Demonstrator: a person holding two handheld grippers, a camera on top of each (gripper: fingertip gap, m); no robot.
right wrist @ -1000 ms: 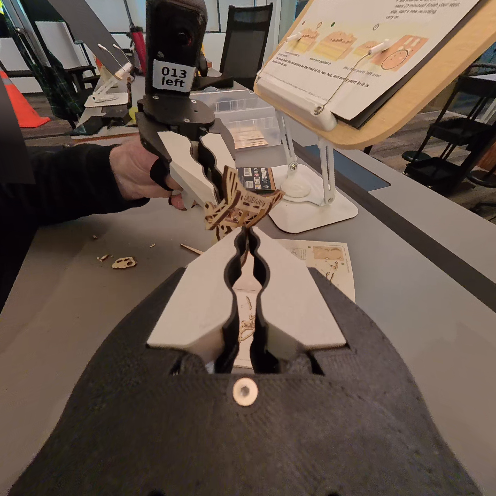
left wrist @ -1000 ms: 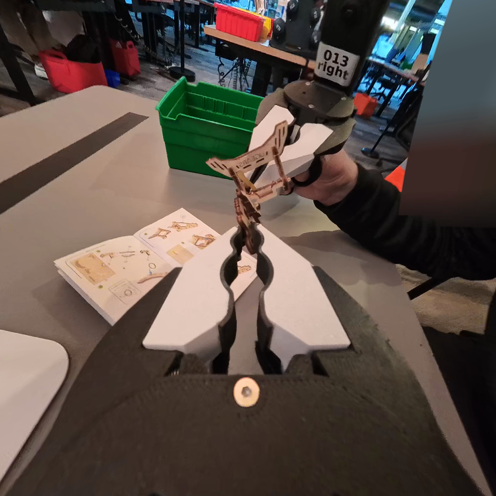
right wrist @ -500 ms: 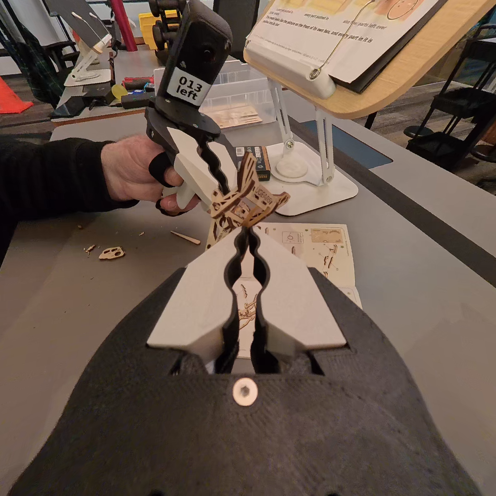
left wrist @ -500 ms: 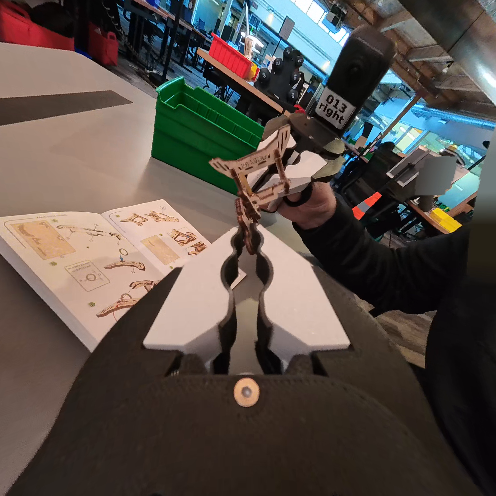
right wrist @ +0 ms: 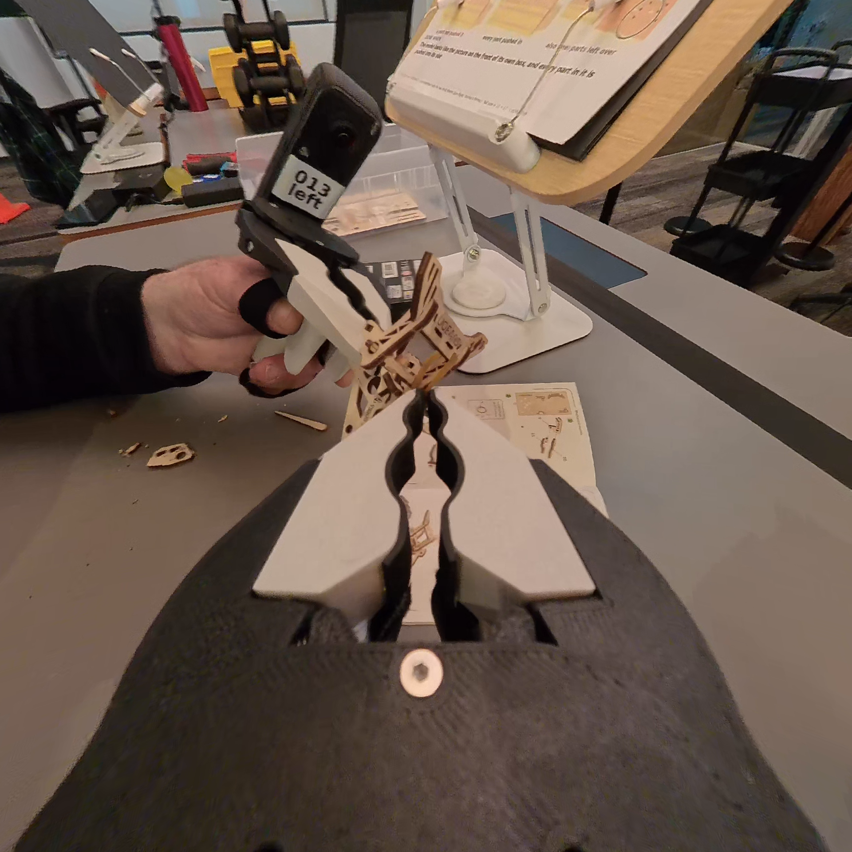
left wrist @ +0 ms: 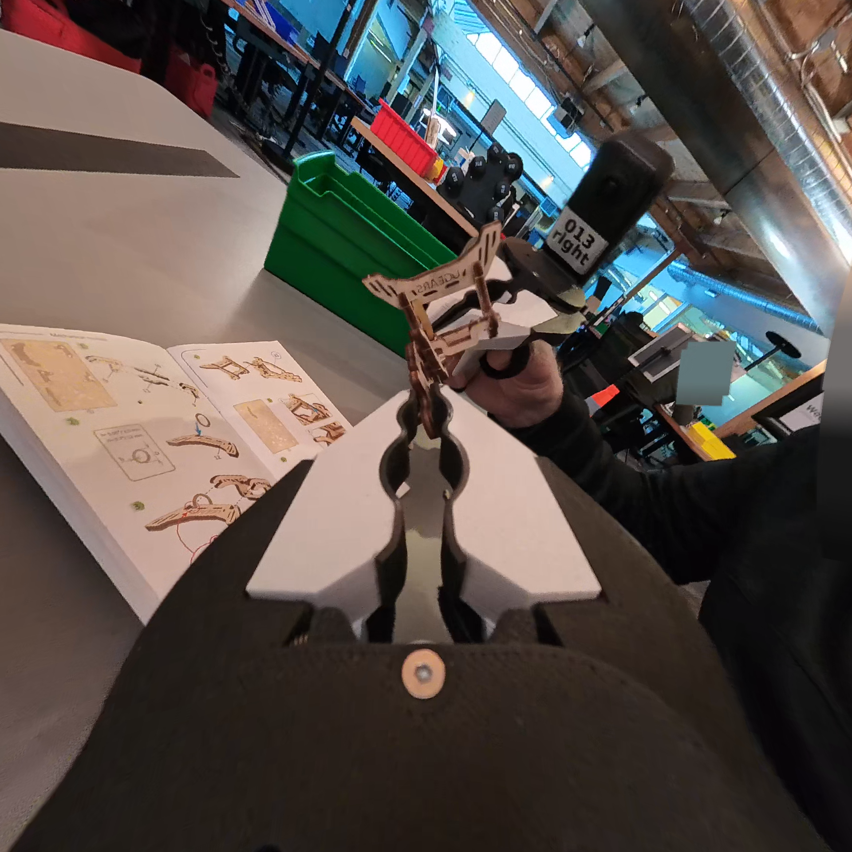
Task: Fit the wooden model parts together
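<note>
The wooden model (left wrist: 442, 318) is held in the air above the grey table (left wrist: 138, 239), pinched from both sides; its lower end is clamped at the fingertips of the left gripper (left wrist: 422, 405), and its frame is gripped at the tips of the right gripper (right wrist: 423, 397); both sets of jaws are closed onto the wood. An open instruction booklet (left wrist: 138, 428) lies on the table beneath; a green bin (left wrist: 341, 258) stands beyond it; loose wooden scraps (right wrist: 169, 455) are scattered near the left hand (right wrist: 203, 313).
</note>
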